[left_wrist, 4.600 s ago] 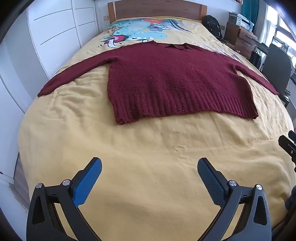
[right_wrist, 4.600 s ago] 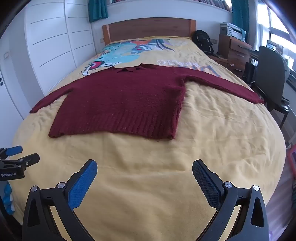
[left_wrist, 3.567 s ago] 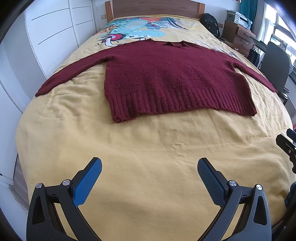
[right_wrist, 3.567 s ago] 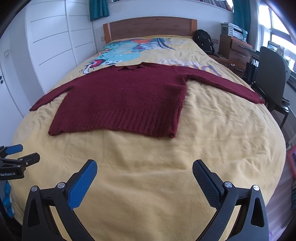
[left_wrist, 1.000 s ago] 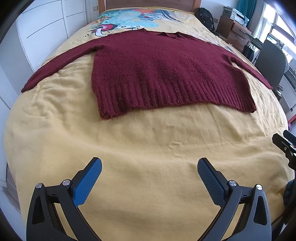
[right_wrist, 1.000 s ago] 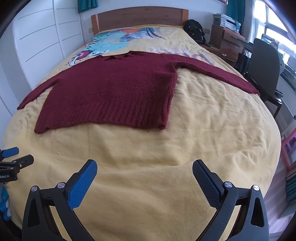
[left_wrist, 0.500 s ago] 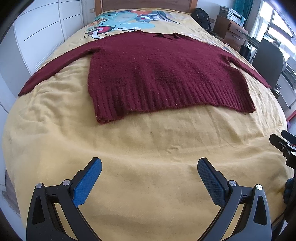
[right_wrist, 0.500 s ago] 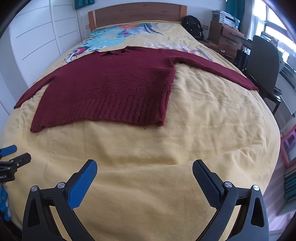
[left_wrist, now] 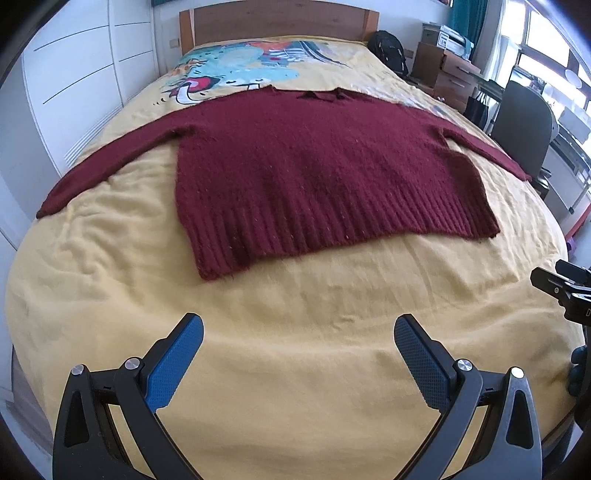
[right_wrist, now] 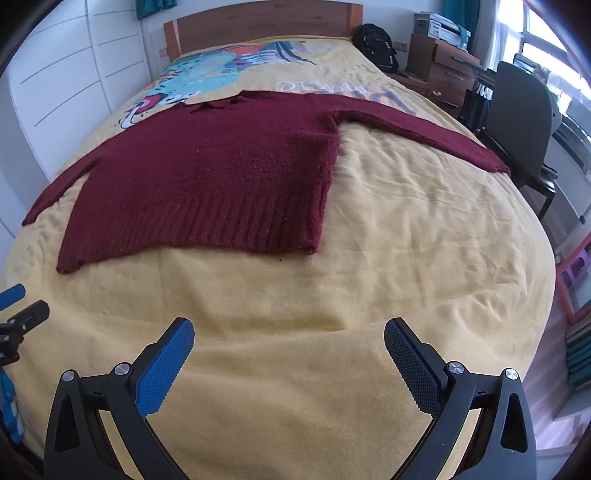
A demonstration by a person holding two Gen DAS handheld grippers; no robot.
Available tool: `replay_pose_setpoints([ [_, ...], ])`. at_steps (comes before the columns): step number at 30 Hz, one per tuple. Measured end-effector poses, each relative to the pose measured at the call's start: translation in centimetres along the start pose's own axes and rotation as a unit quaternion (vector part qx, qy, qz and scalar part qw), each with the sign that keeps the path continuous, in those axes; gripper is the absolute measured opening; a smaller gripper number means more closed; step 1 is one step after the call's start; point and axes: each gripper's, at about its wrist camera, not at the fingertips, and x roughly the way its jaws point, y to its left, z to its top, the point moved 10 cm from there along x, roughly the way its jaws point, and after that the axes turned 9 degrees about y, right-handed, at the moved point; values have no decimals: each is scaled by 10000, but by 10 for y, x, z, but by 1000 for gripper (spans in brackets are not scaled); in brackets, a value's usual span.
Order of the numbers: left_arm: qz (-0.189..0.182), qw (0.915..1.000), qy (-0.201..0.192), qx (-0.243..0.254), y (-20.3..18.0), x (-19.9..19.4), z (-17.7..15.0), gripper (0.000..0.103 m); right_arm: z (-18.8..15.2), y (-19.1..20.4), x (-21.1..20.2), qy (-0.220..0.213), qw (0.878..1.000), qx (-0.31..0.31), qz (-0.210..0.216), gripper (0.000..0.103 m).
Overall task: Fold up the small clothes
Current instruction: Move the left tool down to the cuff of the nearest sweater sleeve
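Observation:
A dark red knitted sweater (left_wrist: 317,173) lies flat on the yellow bedspread (left_wrist: 295,332), collar toward the headboard, both sleeves spread out sideways. It also shows in the right wrist view (right_wrist: 221,177). My left gripper (left_wrist: 295,354) is open and empty above the bare bedspread, short of the sweater's ribbed hem (left_wrist: 332,236). My right gripper (right_wrist: 288,350) is open and empty, also short of the hem (right_wrist: 207,236). Each gripper shows at the other view's edge.
White wardrobe doors (left_wrist: 74,92) run along the left of the bed. A wooden headboard (left_wrist: 277,18) stands at the far end. A black backpack (left_wrist: 388,51), wooden drawers (right_wrist: 443,70) and a dark office chair (right_wrist: 524,122) stand on the right.
Both grippers have moved forward over the bed toward the sweater's hem, which now looks closer. Both stay open. The sweater has not moved.

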Motion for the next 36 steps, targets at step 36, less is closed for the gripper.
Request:
replay_pose_setpoints([
  [36, 768, 9554, 36, -2851, 336, -1, 71, 102, 112, 36, 37, -10, 9995, -139, -294, 103],
])
